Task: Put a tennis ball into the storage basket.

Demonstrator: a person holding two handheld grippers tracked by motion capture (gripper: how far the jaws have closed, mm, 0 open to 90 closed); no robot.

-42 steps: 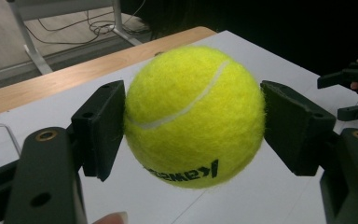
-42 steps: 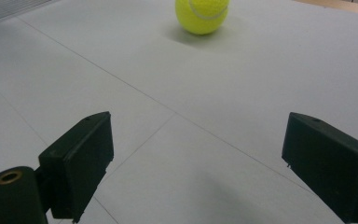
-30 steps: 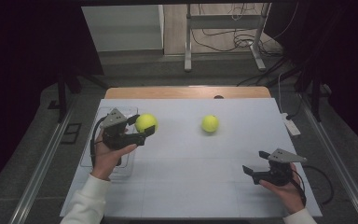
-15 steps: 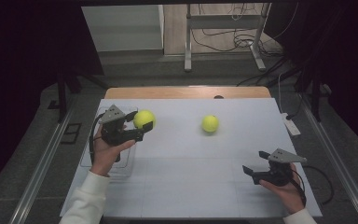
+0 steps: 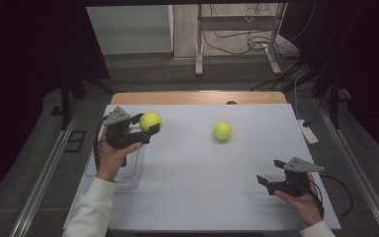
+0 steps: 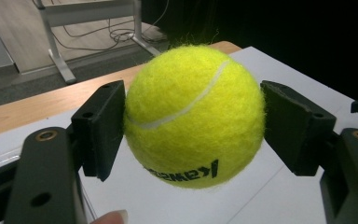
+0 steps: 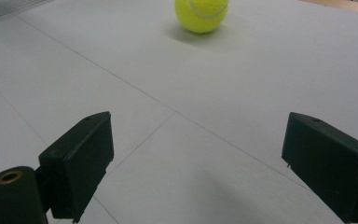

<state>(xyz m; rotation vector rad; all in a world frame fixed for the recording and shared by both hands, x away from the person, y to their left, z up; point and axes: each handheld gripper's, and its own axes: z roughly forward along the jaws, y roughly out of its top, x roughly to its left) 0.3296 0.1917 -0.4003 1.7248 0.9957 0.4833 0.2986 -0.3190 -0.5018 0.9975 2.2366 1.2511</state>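
Squeezing a yellow tennis ball (image 6: pixel 194 115) between its 2 jaws, the left gripper (image 5: pixel 144 130) holds it above the white table (image 5: pixel 202 197); the right gripper (image 5: pixel 271 174) rests wide open, far from the second tennis ball (image 5: pixel 222 130).

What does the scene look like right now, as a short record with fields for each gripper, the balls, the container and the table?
left gripper: shut on held tennis ball, lifted above the table's left side
right gripper: open, nothing between the jaws, low over the table's near right
loose tennis ball: resting on the table, apart from both grippers
clear container: on the table's left edge, below the left hand; contents cannot be told
table: white surface with thin lines
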